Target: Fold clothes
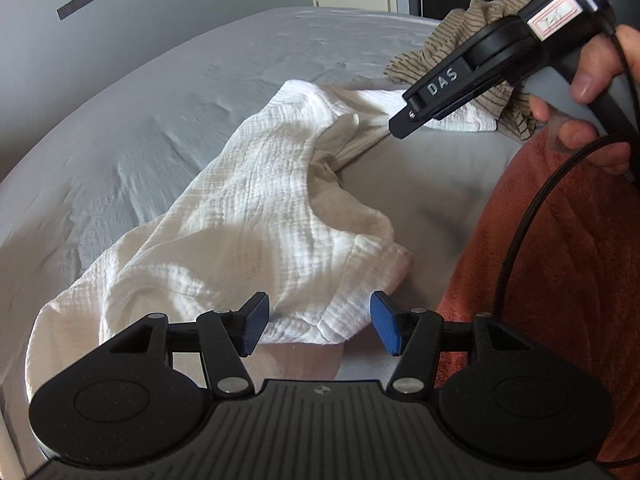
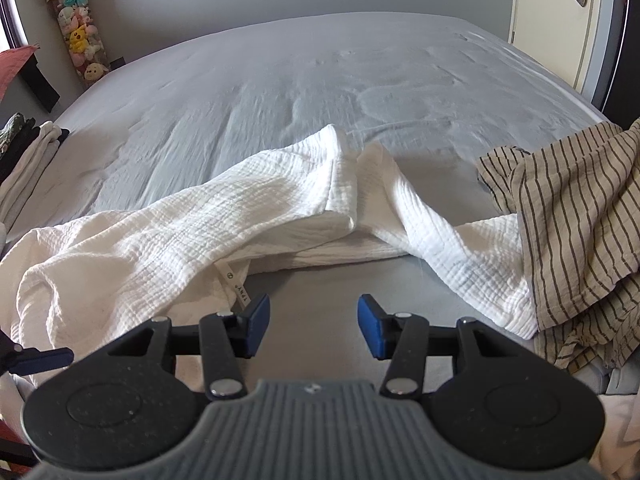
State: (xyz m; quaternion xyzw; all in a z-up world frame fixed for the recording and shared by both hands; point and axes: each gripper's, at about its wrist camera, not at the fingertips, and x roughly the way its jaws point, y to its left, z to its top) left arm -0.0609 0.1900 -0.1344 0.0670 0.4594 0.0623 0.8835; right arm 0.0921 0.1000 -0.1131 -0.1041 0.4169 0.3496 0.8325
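A crumpled white crinkle-cotton garment (image 1: 256, 208) lies on the grey bed sheet (image 1: 140, 120); it also shows in the right wrist view (image 2: 200, 220), with its label facing up. My left gripper (image 1: 318, 326) is open and empty, its blue pads on either side of the garment's near hem. My right gripper (image 2: 310, 326) is open and empty just above the bare sheet in front of the garment; it shows from the side in the left wrist view (image 1: 404, 128), close to the garment's far part.
A beige striped garment (image 2: 572, 216) lies at the right, overlapping the white one. An orange-red towel (image 1: 560, 280) lies at the bed's right edge. Folded clothes (image 2: 28, 160) sit at the left. A tube of plush toys (image 2: 80, 36) stands by the wall.
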